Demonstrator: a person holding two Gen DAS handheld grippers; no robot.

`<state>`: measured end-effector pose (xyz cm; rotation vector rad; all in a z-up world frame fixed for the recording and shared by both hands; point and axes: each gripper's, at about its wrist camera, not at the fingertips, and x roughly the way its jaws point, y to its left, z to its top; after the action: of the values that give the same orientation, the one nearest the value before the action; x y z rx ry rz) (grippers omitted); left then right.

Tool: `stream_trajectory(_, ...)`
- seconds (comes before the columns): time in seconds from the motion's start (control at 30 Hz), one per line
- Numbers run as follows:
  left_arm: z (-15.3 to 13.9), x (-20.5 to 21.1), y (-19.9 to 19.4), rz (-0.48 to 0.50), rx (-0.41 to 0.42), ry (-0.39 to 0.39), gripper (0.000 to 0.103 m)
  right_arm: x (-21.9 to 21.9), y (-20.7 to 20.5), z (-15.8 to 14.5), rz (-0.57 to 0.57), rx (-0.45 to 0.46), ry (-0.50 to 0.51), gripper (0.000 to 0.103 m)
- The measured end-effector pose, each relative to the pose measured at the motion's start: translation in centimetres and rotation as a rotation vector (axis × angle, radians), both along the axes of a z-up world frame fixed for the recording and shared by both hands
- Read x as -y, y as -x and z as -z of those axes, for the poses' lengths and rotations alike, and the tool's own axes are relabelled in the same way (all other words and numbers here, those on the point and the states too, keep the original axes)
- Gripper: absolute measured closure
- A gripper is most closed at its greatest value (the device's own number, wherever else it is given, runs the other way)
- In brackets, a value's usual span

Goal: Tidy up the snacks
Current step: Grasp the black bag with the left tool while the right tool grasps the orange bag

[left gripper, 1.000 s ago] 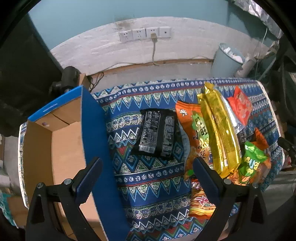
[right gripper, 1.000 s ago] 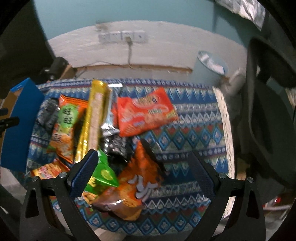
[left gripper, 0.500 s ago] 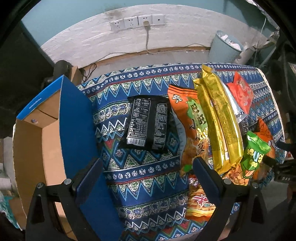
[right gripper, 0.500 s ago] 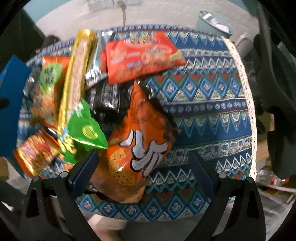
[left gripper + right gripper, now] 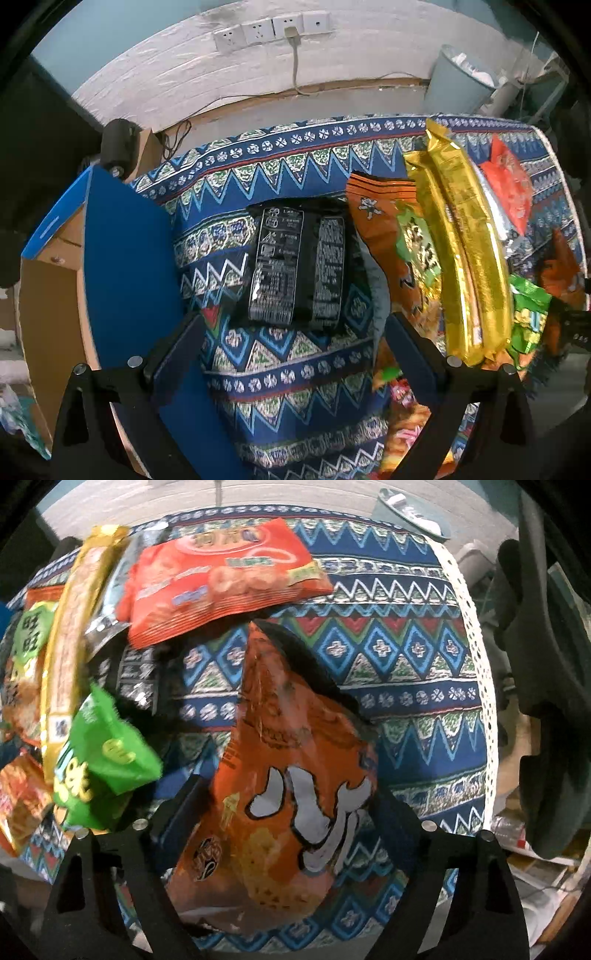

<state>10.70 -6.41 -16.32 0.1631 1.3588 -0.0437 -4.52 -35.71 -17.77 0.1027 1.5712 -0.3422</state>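
Right gripper [image 5: 288, 812] spread wide around an orange chip bag [image 5: 291, 797] on the patterned tablecloth [image 5: 388, 653], beside a green snack pack [image 5: 107, 753]; left gripper [image 5: 295, 343] equally wide above a black packet [image 5: 299, 262], near the blue-flapped cardboard box [image 5: 122, 258].

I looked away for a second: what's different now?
The right gripper has come down over the orange bag, which now lies between its open fingers, not yet clamped. The left gripper edged toward the black packet, still open. The snacks and box stayed put.
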Motion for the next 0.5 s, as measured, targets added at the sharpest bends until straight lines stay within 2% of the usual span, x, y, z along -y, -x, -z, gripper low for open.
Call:
stream_trajectory(0.23,2.4,0.0,-1.9,-0.019,-0.031,-0.010,0.004,0.9,0.2,1.1,0.026,-0.001,-0.057,0.023)
stream_trajectory(0.43,3.9,-0.1,-3.0,-0.028,-0.037,-0.012,0.004,0.2,1.4,2.1,0.022,-0.015,-0.055,0.023)
stream_trajectory(0.5,4.3,-0.1,-3.2,-0.017,-0.037,-0.014,0.004,0.0,1.8,2.0,0.023,-0.007,-0.059,0.028)
